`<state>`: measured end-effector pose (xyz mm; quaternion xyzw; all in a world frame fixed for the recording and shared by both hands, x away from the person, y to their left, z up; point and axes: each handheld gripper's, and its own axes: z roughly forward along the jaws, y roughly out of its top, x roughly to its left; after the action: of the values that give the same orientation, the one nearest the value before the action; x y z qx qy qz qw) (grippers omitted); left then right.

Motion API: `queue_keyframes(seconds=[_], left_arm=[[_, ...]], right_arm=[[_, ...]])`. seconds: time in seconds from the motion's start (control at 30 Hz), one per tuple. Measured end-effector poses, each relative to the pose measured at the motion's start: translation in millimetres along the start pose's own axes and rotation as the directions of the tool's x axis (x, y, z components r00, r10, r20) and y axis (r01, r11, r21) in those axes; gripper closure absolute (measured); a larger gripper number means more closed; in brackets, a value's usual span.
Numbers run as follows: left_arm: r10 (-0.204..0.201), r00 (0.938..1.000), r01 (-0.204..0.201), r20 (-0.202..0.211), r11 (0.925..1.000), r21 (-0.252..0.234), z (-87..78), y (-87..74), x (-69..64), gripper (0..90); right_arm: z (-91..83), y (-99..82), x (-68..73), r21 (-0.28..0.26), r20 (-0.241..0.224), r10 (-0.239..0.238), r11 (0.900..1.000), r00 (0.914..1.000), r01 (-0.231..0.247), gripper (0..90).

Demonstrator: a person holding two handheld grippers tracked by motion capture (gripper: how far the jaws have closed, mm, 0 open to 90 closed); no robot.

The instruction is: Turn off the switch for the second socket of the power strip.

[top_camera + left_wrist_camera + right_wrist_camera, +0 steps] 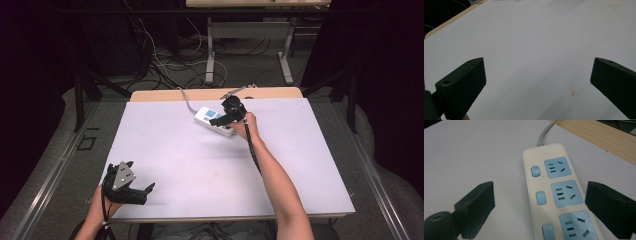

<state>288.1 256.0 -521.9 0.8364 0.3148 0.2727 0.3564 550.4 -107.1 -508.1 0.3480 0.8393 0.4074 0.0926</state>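
Observation:
A cream power strip (pixel 206 117) with blue sockets and blue switches lies at the back middle of the white table top (pixel 200 165). Its grey cable (pixel 186 100) runs off over the back edge. My right gripper (pixel 218 121) hovers over the strip, open. In the right gripper view the strip (pixel 564 192) lies between the spread jaws of the right gripper (pixel 540 193), which do not touch it. A small red light (pixel 550 205) glows beside the middle socket. My left gripper (pixel 147 191) rests near the front left corner, open over bare sheet, as the left gripper (pixel 537 72) shows in its own view.
A wooden strip (pixel 200 95) of the table shows along the back edge. Beyond it, cables (pixel 170 65) lie tangled on the floor by another table's legs (pixel 210 60). Metal rails (pixel 60 170) flank the table on both sides.

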Motion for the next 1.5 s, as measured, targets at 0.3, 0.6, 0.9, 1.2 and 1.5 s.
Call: queue_keyframes(seconds=[0.3, 0.6, 0.9, 1.2, 1.5], left_arm=[[-0.001, 1.0000, 0.001, -0.001, 1.0000, 0.003, 0.0, 0.1, -1.0, 0.0], [-0.002, 1.0000, 0.002, -0.002, 1.0000, 0.003, 0.0, 0.0, -0.7, 0.0], [-0.002, 1.0000, 0.002, -0.001, 1.0000, 0.003, 0.2, -0.1, -0.6, 0.0], [-0.007, 1.0000, 0.007, -0.004, 1.0000, 0.002, 0.3, -0.3, -0.5, 0.0], [-0.012, 0.9999, 0.012, -0.002, 0.9999, -0.001, 0.8, -0.4, -0.7, 0.0]], right_arm=[[1.7, -1.0, 0.4, -0.003, 0.029, 0.019, 0.9998, 0.9994, -0.019, 58.6], [8.9, -1.2, 5.2, -0.009, 0.049, -0.018, 0.9998, 0.9986, 0.019, 90.0], [16.6, -2.9, 8.2, 0.020, 0.073, -0.024, 0.9995, 0.9970, 0.023, 90.0], [23.1, -4.4, 10.5, 0.055, 0.112, -0.036, 0.9980, 0.9931, 0.030, 90.0], [28.4, -7.1, 10.8, 0.061, 0.137, -0.033, 0.9978, 0.9900, 0.025, 90.0]])
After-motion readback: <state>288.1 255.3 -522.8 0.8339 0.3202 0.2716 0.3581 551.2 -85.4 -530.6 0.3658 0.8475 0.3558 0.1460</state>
